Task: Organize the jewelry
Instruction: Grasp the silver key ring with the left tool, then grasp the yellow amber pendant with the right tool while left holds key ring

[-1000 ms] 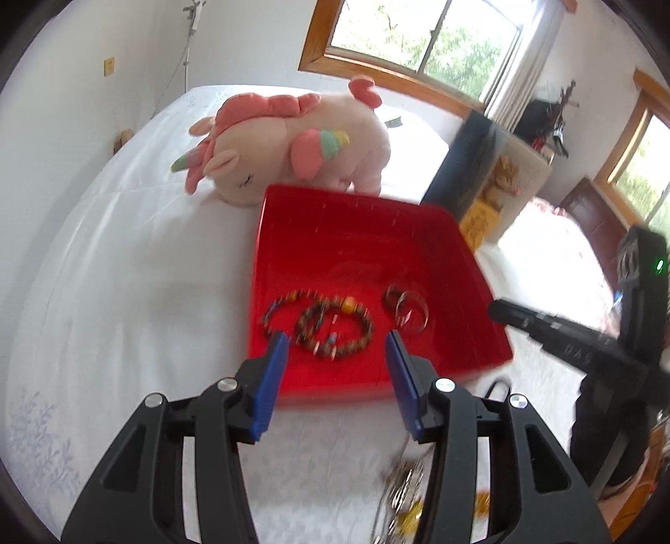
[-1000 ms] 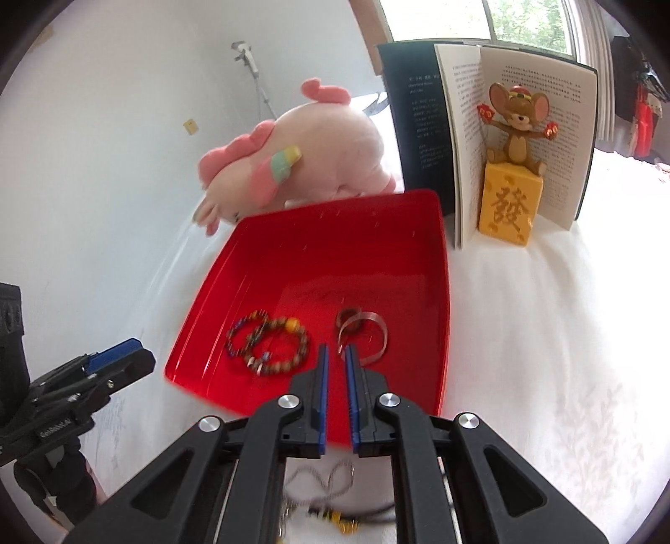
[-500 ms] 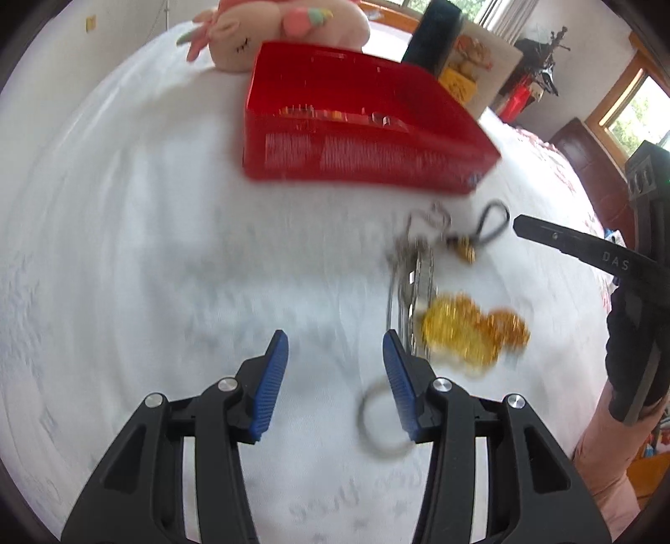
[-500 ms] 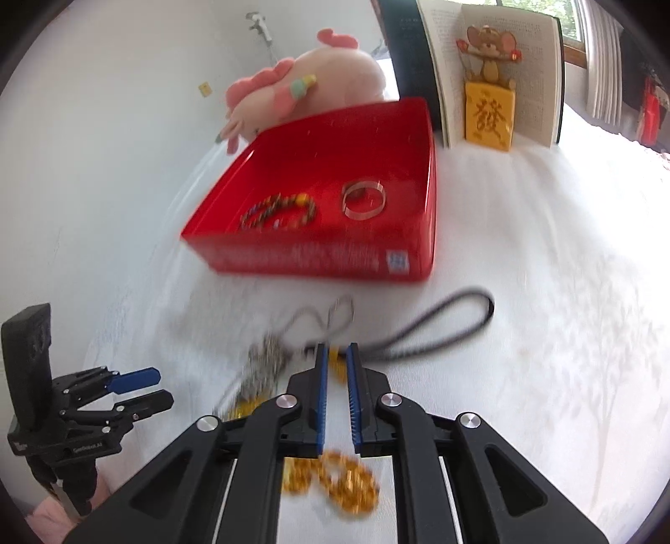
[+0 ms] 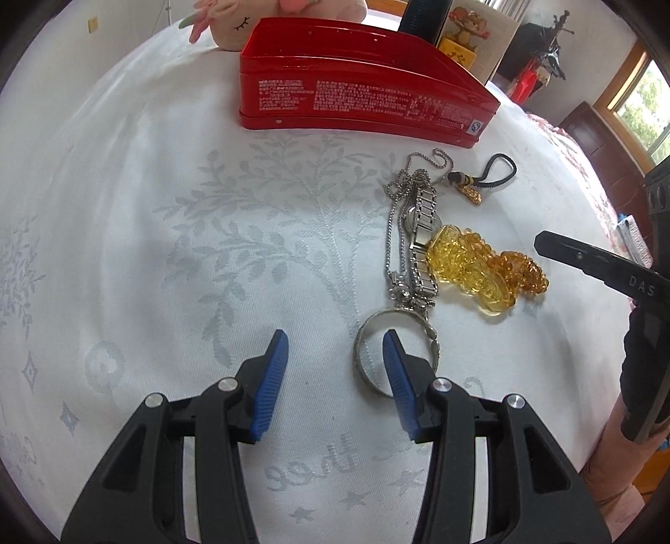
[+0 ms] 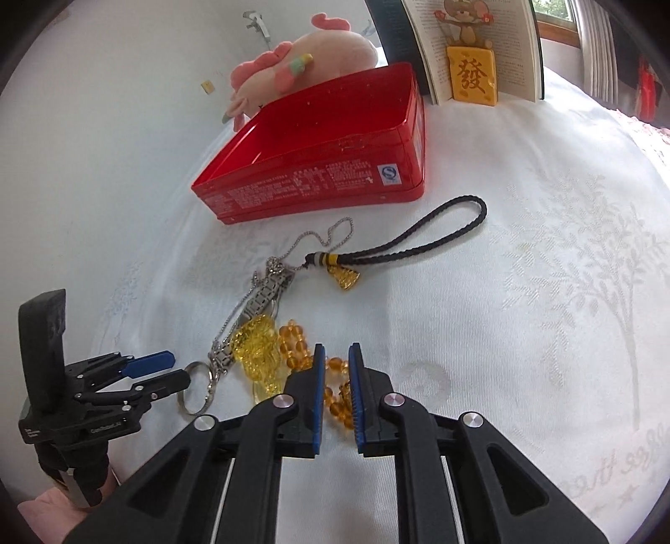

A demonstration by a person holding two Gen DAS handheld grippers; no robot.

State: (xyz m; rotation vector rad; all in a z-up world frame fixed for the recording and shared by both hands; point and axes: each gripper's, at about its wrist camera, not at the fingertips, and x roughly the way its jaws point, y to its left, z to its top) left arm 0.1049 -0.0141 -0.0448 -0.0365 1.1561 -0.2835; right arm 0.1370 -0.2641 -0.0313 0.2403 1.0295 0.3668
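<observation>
Left gripper (image 5: 335, 355) fingers spread, empty, straddling silver ring (image 5: 395, 355) at lower centre. Right gripper (image 6: 337, 360) fingers slightly parted over amber beads (image 6: 335, 376). Risk: tangled chain (image 5: 395, 226) dragging along.

— Where in the left wrist view?
— Tin (image 5: 360, 100) at upper centre, on the cloth (image 5: 167, 234); plush toy (image 5: 234, 21) and open book (image 5: 481, 33) behind it, along the top edge.
— And the jewelry?
— Right of centre, below the tin: chain (image 5: 393, 234) and watch (image 5: 423, 226) side by side, amber beads (image 5: 485, 263) touching their right, corded charm (image 5: 481, 180) above, ring (image 5: 372, 355) lowest.
</observation>
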